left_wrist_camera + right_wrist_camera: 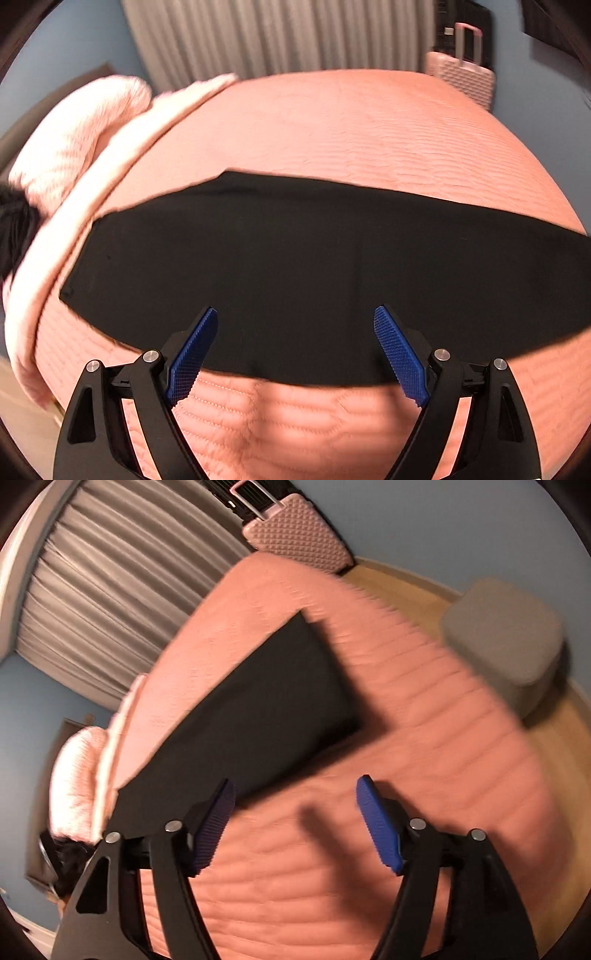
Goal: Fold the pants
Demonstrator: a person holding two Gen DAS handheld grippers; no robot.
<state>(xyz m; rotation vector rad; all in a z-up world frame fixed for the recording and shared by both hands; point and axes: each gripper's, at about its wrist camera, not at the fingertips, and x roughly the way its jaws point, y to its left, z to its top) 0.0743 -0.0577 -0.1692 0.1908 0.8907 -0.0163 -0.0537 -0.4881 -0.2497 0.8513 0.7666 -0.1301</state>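
Presently, item: black pants (295, 266), lying flat on the pink bed (351, 129) as one long narrow band, legs apparently stacked; lengthwise fold judged done, crosswise folds left; my left claw (295, 321) spread above its near edge; my right claw (295, 805) spread, empty, beside it.

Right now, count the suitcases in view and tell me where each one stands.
1. The pink suitcase stands on the floor past the far end of the bed, against a dark object by the curtain. Others may be hidden.
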